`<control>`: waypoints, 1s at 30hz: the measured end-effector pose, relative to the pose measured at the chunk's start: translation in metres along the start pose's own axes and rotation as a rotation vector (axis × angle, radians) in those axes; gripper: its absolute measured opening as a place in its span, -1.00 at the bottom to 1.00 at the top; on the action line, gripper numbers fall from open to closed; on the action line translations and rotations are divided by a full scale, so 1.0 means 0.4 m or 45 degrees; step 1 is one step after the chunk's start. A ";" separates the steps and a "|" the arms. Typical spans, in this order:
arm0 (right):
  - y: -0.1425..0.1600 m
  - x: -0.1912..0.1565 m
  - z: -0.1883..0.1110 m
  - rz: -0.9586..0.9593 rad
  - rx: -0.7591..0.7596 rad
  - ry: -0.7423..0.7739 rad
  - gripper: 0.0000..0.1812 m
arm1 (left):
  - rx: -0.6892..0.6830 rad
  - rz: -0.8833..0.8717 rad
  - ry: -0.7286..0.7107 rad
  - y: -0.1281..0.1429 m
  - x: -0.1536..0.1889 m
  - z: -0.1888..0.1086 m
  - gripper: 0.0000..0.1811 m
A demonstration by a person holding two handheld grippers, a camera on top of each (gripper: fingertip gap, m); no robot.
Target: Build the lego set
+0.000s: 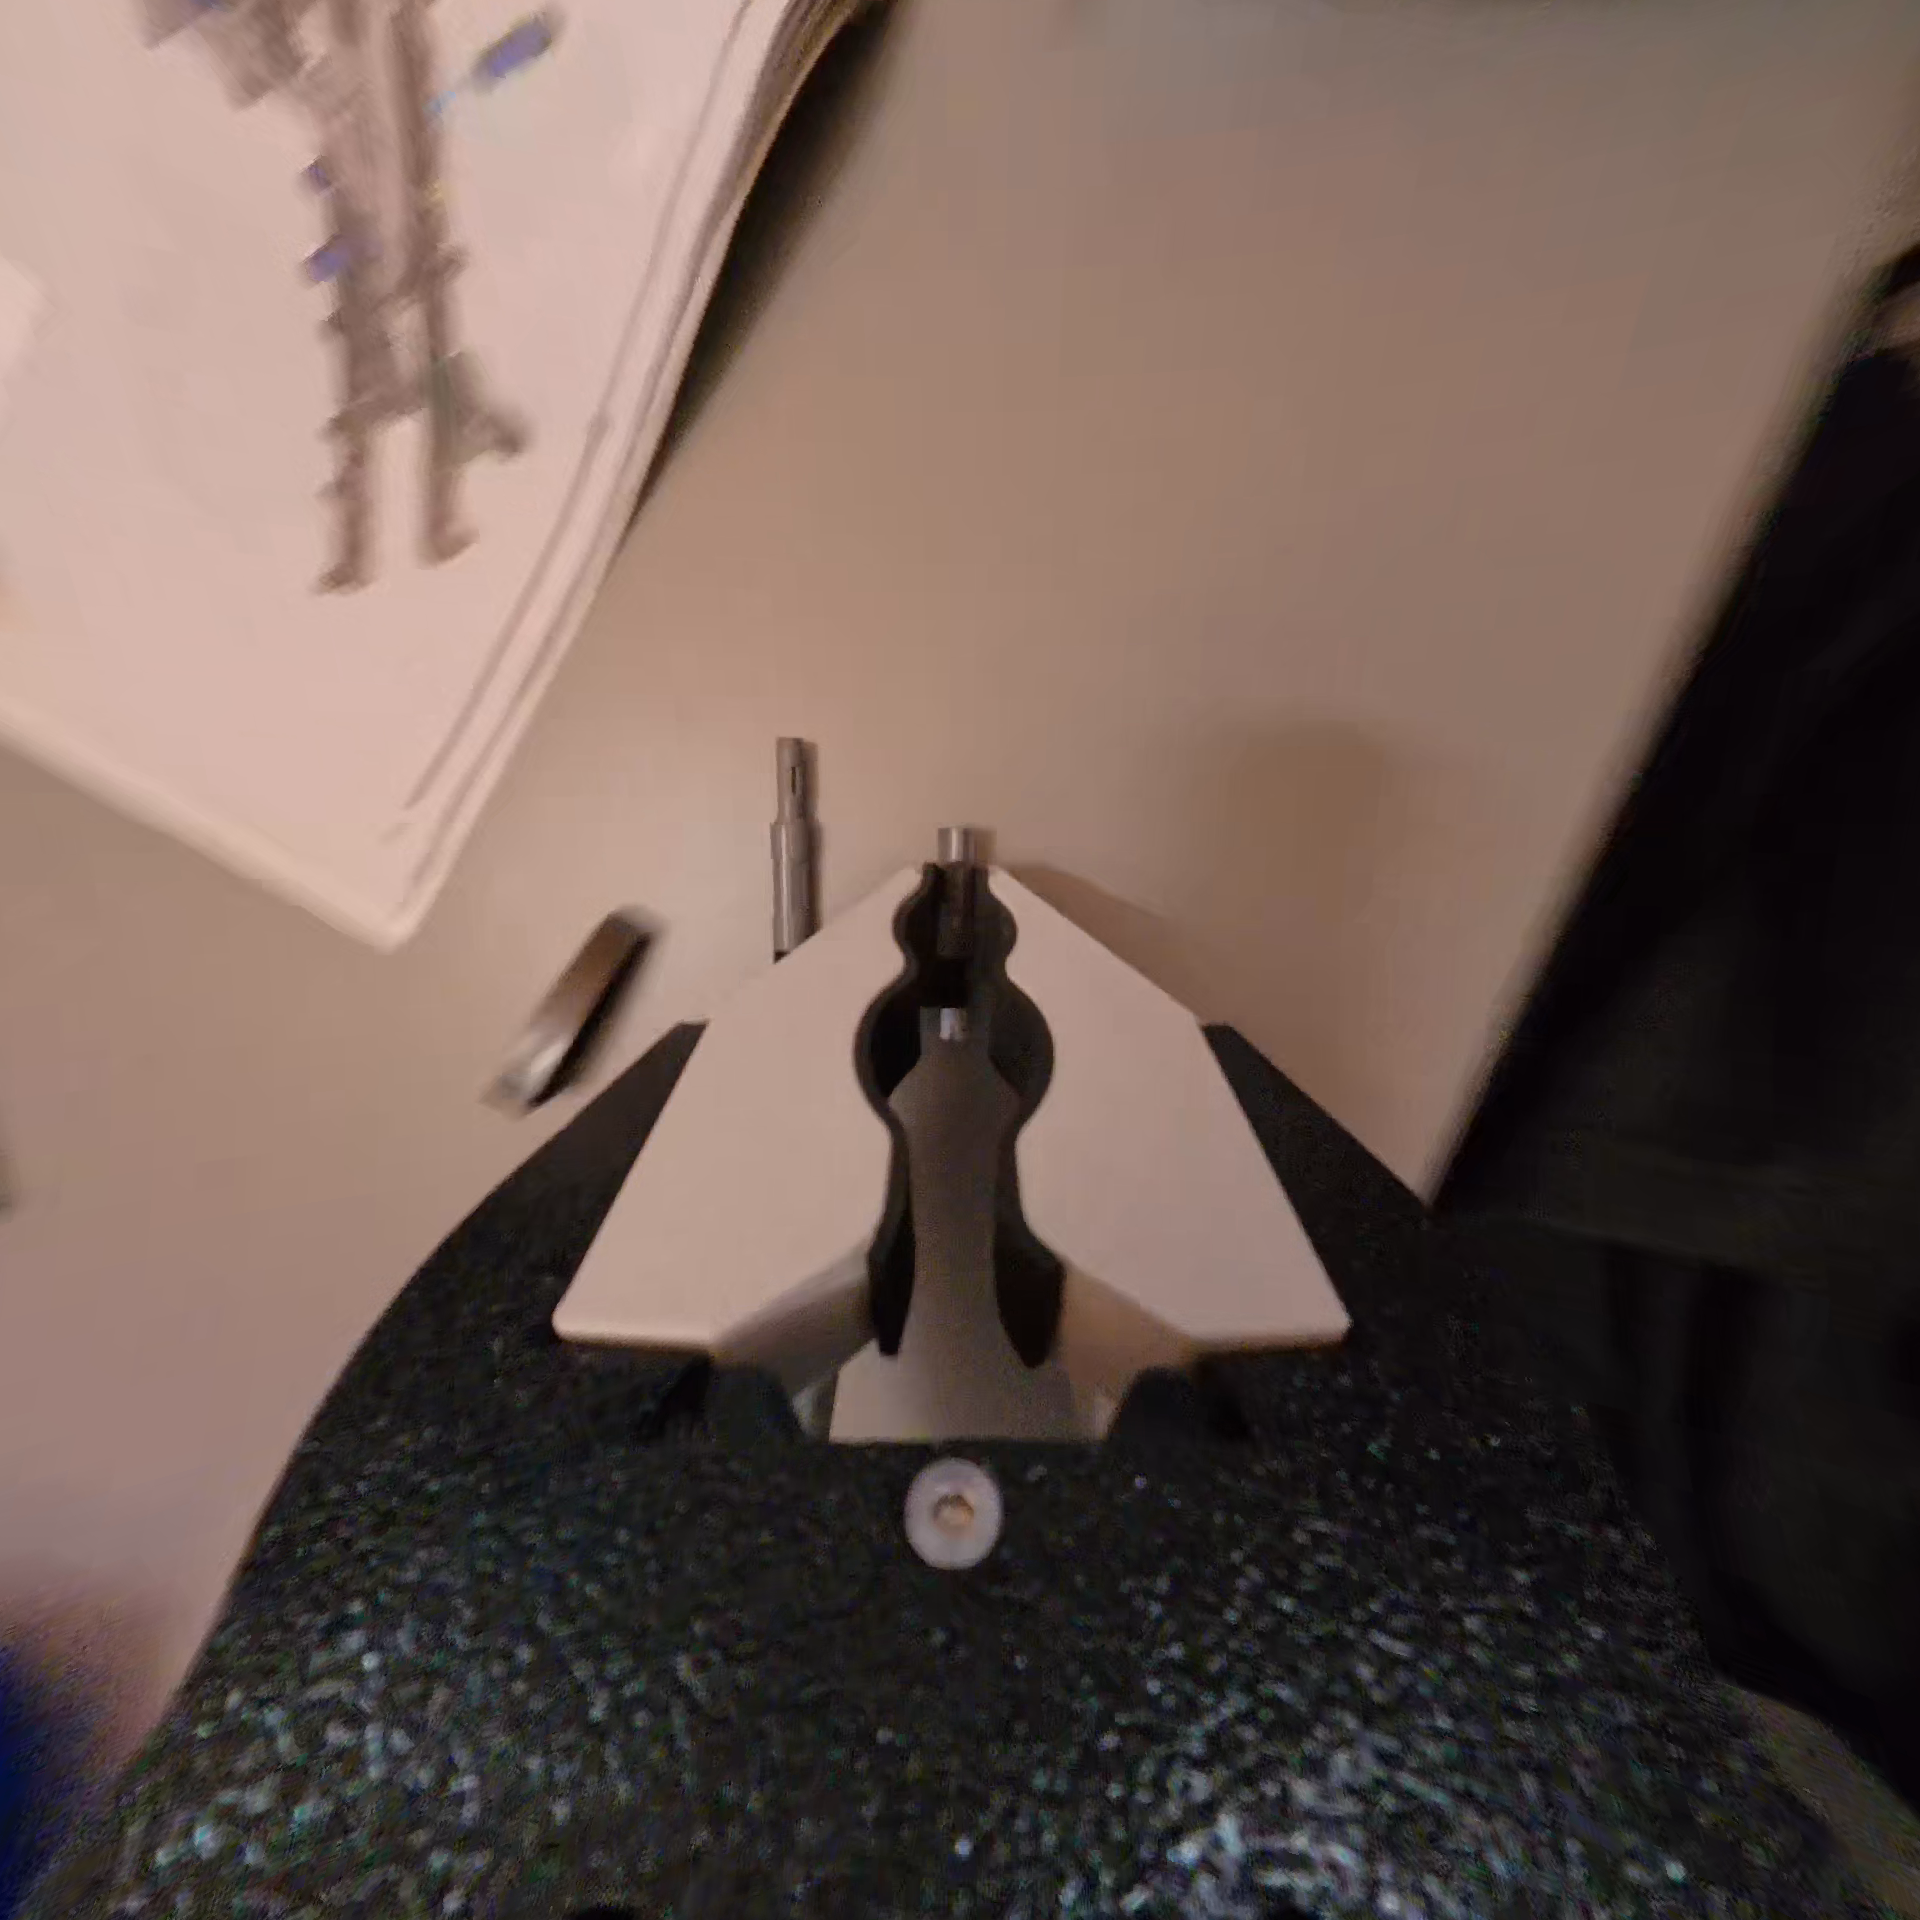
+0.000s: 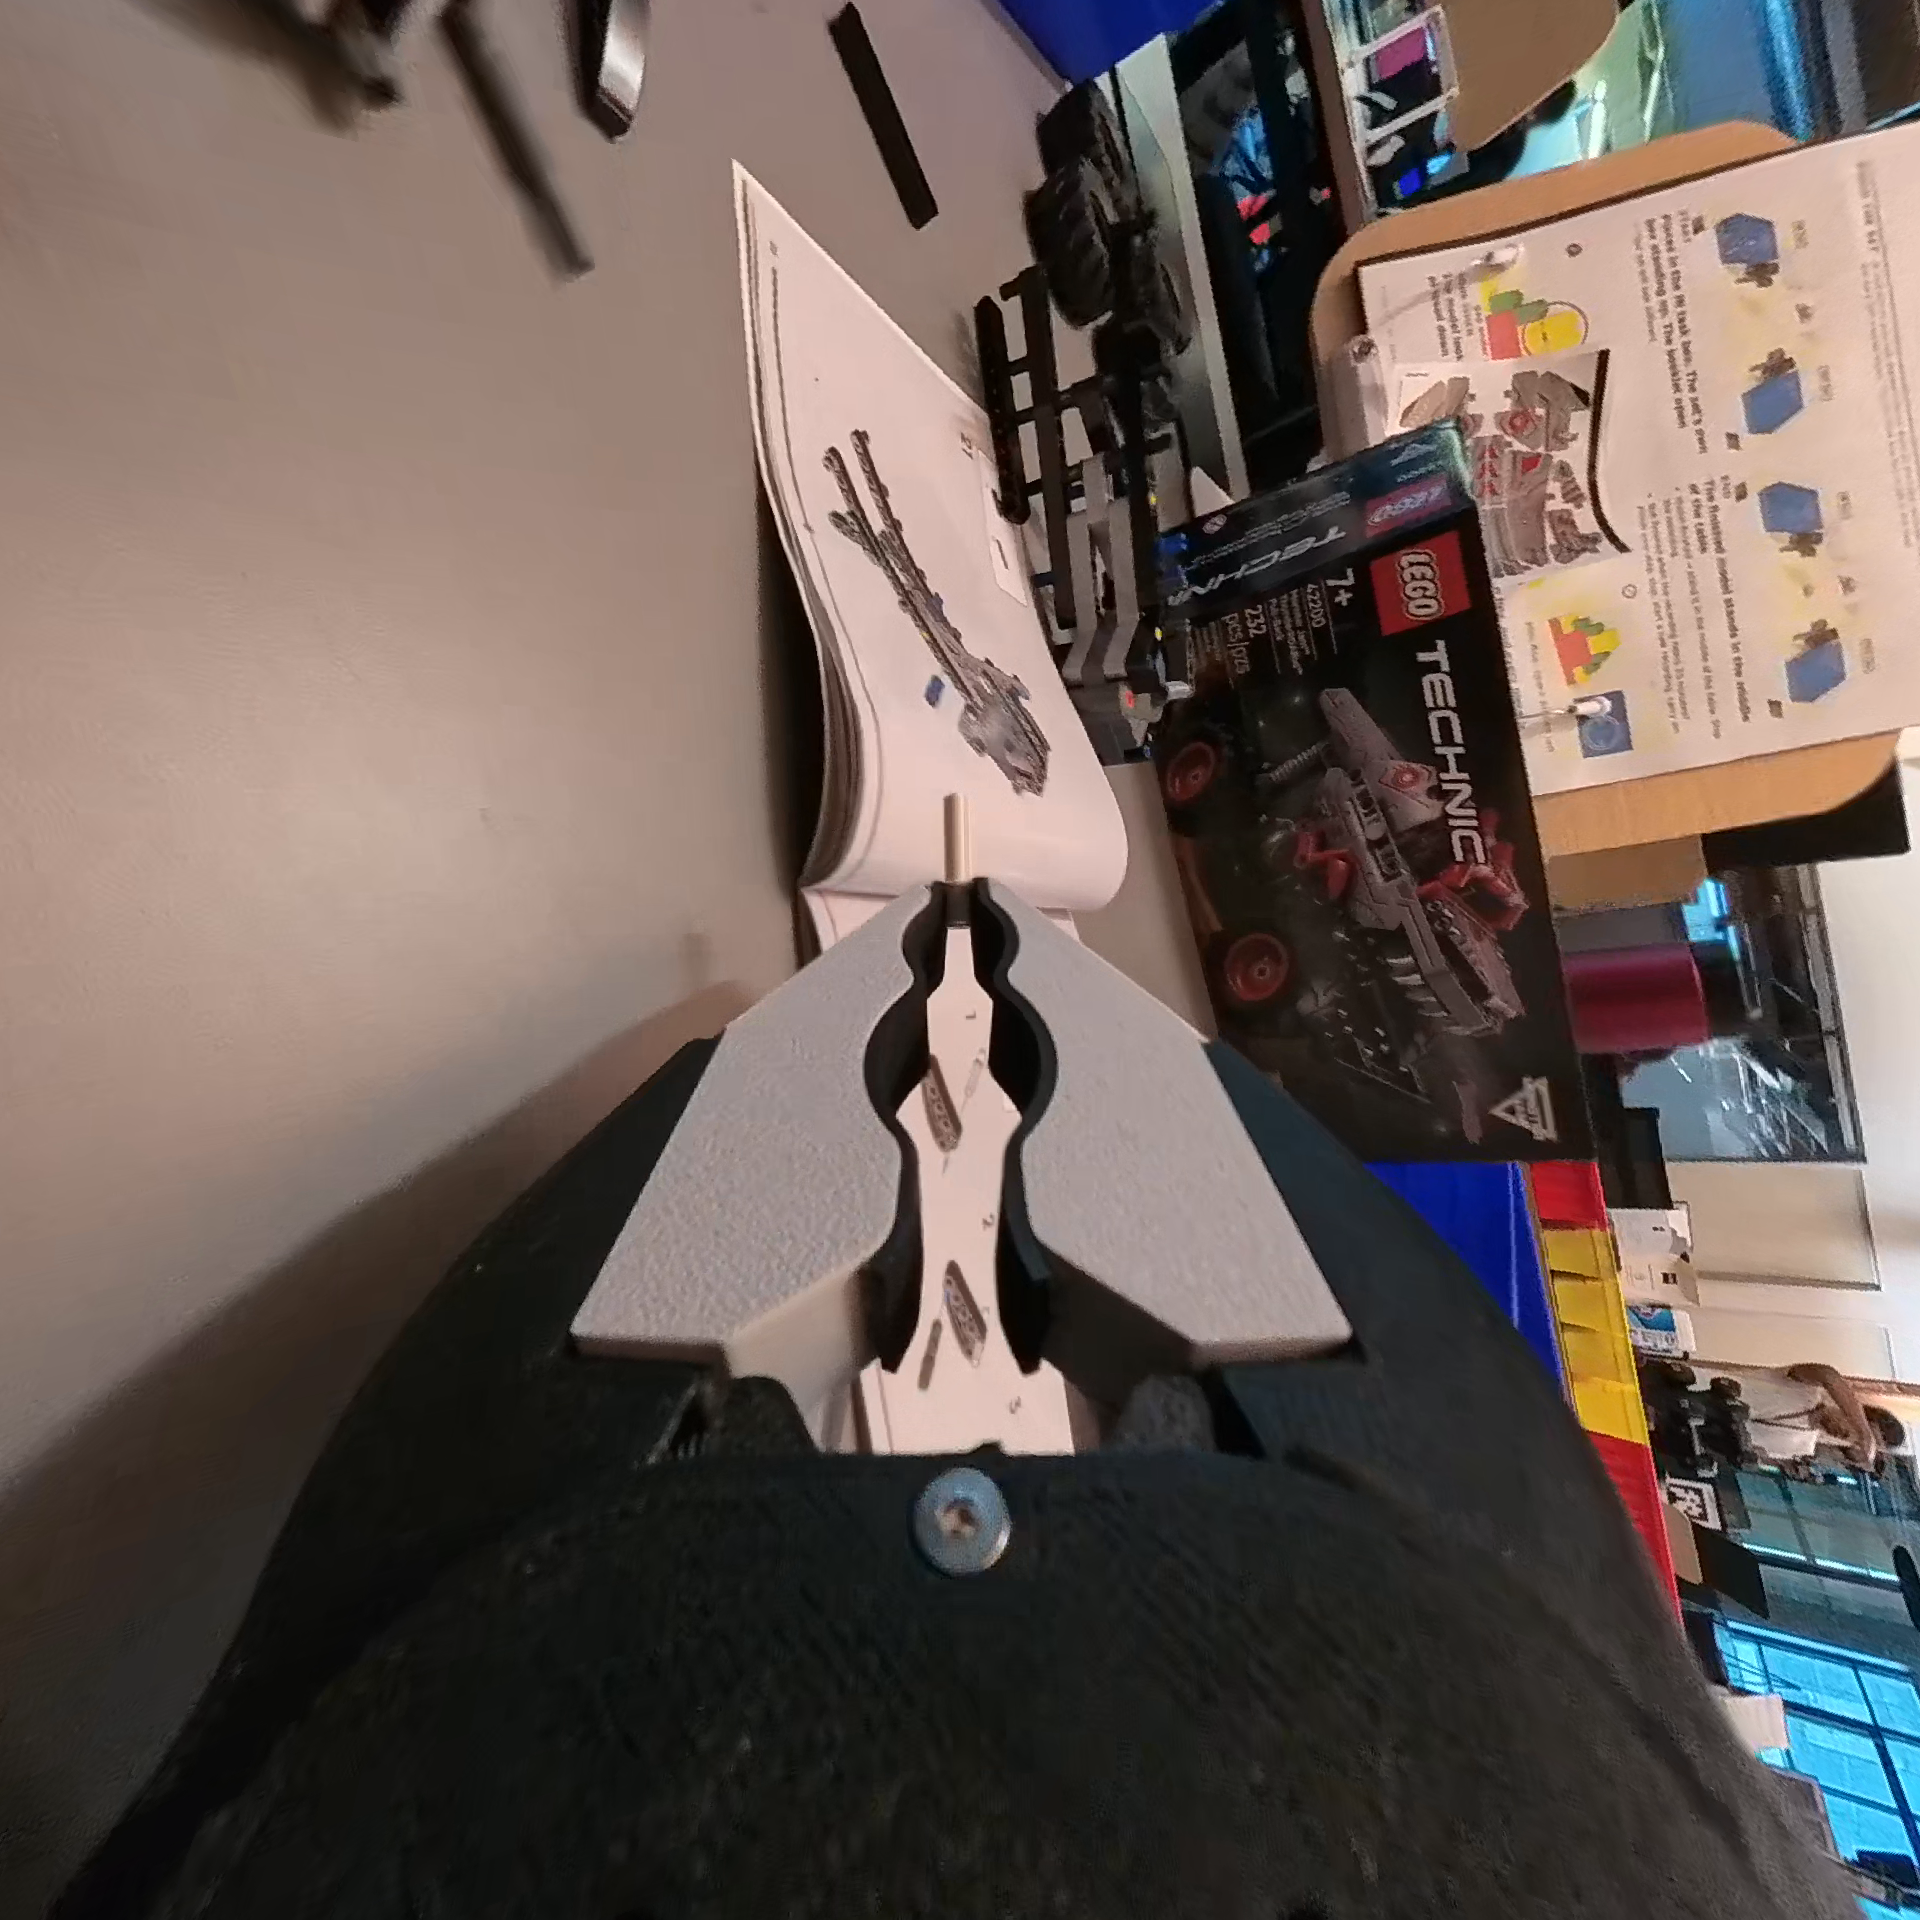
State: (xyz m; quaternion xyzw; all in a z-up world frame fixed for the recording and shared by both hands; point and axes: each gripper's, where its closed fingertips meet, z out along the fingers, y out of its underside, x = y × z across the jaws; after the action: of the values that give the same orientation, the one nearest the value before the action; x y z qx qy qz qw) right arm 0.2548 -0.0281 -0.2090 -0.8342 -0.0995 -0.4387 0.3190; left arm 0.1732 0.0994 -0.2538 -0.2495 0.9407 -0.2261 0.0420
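In the left wrist view my left gripper (image 1: 961, 868) is shut on a small grey pin (image 1: 962, 844) whose end sticks out past the fingertips. A longer grey axle (image 1: 795, 842) lies on the table just left of the tips. In the right wrist view my right gripper (image 2: 956, 891) is shut on a thin tan axle pin (image 2: 956, 847) that pokes out ahead. The open instruction booklet (image 2: 904, 540) lies just beyond it. The partly built black frame (image 2: 1049, 416) with black tyres (image 2: 1091, 197) stands behind the booklet.
A dark curved piece (image 1: 577, 1003) lies left of my left gripper, with the booklet (image 1: 312, 436) above it. The set's box (image 2: 1382, 810) stands to the right. A black beam (image 2: 883, 130) and grey parts (image 2: 520, 156) lie at the top. A cardboard sheet with pictures (image 2: 1662, 468) stands behind. There is about 15 centimetres between the tips of the two grippers. It is some 7 centimetres from my left tips to the dark curved piece (image 1: 577, 1003).
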 end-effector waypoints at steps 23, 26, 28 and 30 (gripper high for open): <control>0.003 0.020 -0.007 0.038 0.035 0.022 -0.98 | 0.256 -0.559 0.216 -0.066 -0.094 -0.021 -0.73; -0.007 0.013 0.002 0.004 0.025 0.022 -0.98 | 0.216 -0.519 0.069 -0.066 -0.106 -0.009 -0.74; -0.014 0.009 0.010 -0.023 0.017 0.041 -0.98 | 0.191 -0.485 0.029 -0.074 -0.103 0.003 -0.75; -0.021 0.014 0.019 -0.053 0.003 0.090 -0.98 | 0.119 -0.465 0.014 -0.068 -0.096 0.021 -0.77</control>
State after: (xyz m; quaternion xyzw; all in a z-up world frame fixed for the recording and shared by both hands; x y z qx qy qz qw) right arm 0.2593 -0.0177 -0.2040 -0.8155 -0.1061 -0.4744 0.3141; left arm 0.2206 0.0939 -0.2505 -0.4125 0.8684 -0.2749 0.0066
